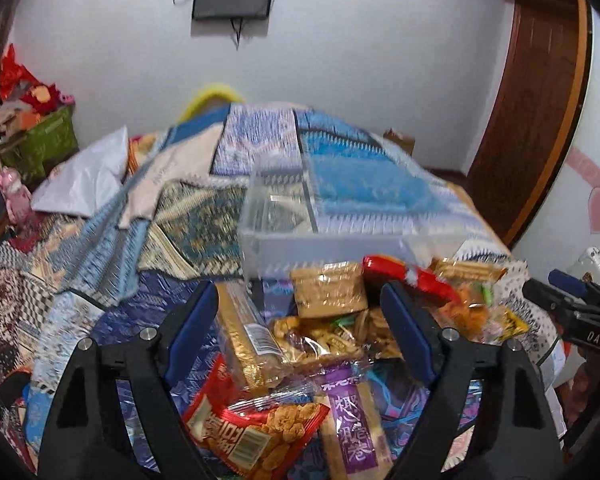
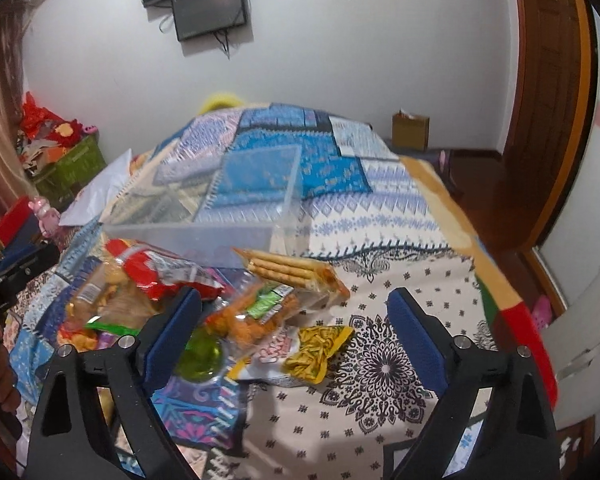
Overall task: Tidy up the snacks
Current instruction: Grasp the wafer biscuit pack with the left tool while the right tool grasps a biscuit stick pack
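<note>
A pile of snack packets lies on a patterned bedspread in front of a clear plastic box [image 1: 320, 236], which also shows in the right wrist view [image 2: 204, 216]. My left gripper [image 1: 300, 304] is open above the pile, over a gold biscuit pack [image 1: 328, 288], a long wafer pack [image 1: 246, 336], a red peanut packet [image 1: 256, 432] and a purple packet [image 1: 352, 428]. My right gripper [image 2: 294, 312] is open above an orange snack bag [image 2: 256, 312], a yellow packet [image 2: 320, 348] and a wafer-roll pack [image 2: 288, 268]. A red packet [image 2: 160, 268] lies left of it.
The bedspread [image 2: 380, 208] covers a bed that ends at the right near a wooden door frame [image 2: 548, 80]. A green crate [image 1: 44, 140] of wrappers and a white bag [image 1: 84, 176] lie at the left. The right gripper's body [image 1: 572, 312] shows at the right edge.
</note>
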A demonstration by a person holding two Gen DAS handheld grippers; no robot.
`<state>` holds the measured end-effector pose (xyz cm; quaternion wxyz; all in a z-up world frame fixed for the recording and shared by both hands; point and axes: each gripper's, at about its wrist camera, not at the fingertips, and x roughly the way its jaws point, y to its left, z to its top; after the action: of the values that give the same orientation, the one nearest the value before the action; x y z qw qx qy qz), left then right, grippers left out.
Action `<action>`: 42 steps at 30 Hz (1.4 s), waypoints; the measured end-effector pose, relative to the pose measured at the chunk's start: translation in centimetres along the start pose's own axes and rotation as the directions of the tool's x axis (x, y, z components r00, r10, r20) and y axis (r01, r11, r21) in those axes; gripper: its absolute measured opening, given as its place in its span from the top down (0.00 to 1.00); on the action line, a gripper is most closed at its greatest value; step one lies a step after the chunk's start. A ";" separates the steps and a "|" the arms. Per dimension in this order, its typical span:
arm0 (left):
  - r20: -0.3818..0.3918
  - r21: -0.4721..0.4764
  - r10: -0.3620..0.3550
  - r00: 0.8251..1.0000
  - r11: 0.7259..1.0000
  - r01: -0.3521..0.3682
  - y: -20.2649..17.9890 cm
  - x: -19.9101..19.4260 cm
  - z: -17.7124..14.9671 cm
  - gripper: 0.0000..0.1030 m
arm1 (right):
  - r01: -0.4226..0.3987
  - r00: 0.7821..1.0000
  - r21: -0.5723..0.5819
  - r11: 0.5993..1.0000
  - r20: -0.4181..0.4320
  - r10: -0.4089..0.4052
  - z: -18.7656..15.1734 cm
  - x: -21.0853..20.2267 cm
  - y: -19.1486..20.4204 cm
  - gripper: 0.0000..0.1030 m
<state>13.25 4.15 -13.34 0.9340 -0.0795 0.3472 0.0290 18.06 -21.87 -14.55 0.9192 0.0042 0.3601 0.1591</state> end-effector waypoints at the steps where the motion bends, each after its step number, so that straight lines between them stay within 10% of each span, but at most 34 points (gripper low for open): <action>1: -0.017 -0.003 -0.004 1.000 1.000 0.003 0.0 0.6 0.0 0.19 | 0.003 1.000 -0.001 1.000 -0.006 -0.003 0.1 0.4 -0.2 0.11; 23: -0.191 -0.061 -0.069 0.979 0.996 0.059 -0.3 8.8 0.7 0.20 | -0.069 0.980 -0.088 0.994 -0.195 0.051 1.8 9.2 -0.5 0.12; 29: -0.197 -0.068 -0.100 0.975 0.994 0.088 -0.8 9.5 0.6 0.46 | -0.096 0.970 -0.095 0.991 -0.232 0.072 2.0 10.5 -0.3 0.12; 42: -0.156 -0.037 -0.060 0.986 0.998 0.055 -0.6 7.5 0.5 0.47 | -0.164 0.965 -0.034 0.986 -0.214 0.153 1.9 9.5 -0.4 0.58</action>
<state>19.34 3.63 -17.79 0.9028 -0.1065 0.4167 0.0014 26.02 -19.21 -19.46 0.8599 -0.0078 0.4500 0.2408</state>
